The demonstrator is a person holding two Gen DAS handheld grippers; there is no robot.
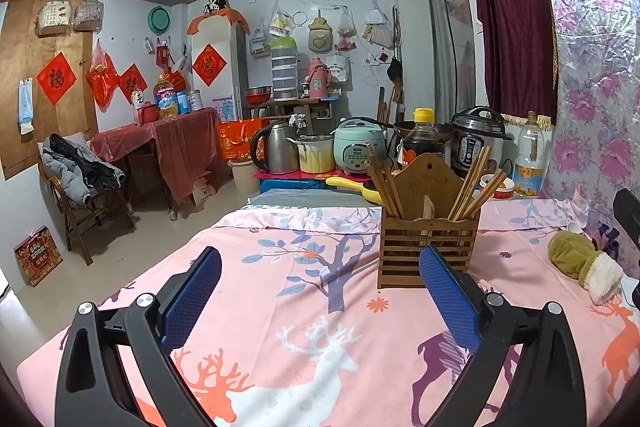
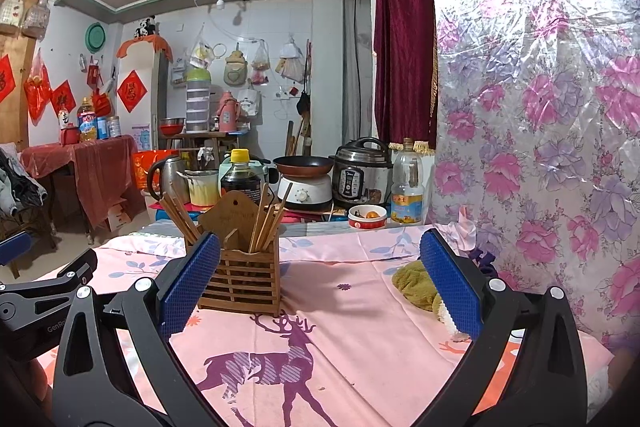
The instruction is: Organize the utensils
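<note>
The wooden chopstick holder (image 1: pixel 429 243) sits upright on the pink deer-print tablecloth (image 1: pixel 304 311), and everything else is placed off that. Chopsticks (image 1: pixel 383 181) stick out of its left compartment, and another bunch (image 1: pixel 474 187) fans out of the right one. The left gripper (image 1: pixel 320 291) hangs just in front of the holder, jaws spread wide, gripping nothing. The right gripper (image 2: pixel 320 279) is also wide open and empty, with the holder (image 2: pixel 240 279) just beyond its left finger. A green plush toy (image 1: pixel 580 263) lies well to the holder's right. Pots and a soy sauce bottle (image 2: pixel 240 175) stand behind the holder.
</note>
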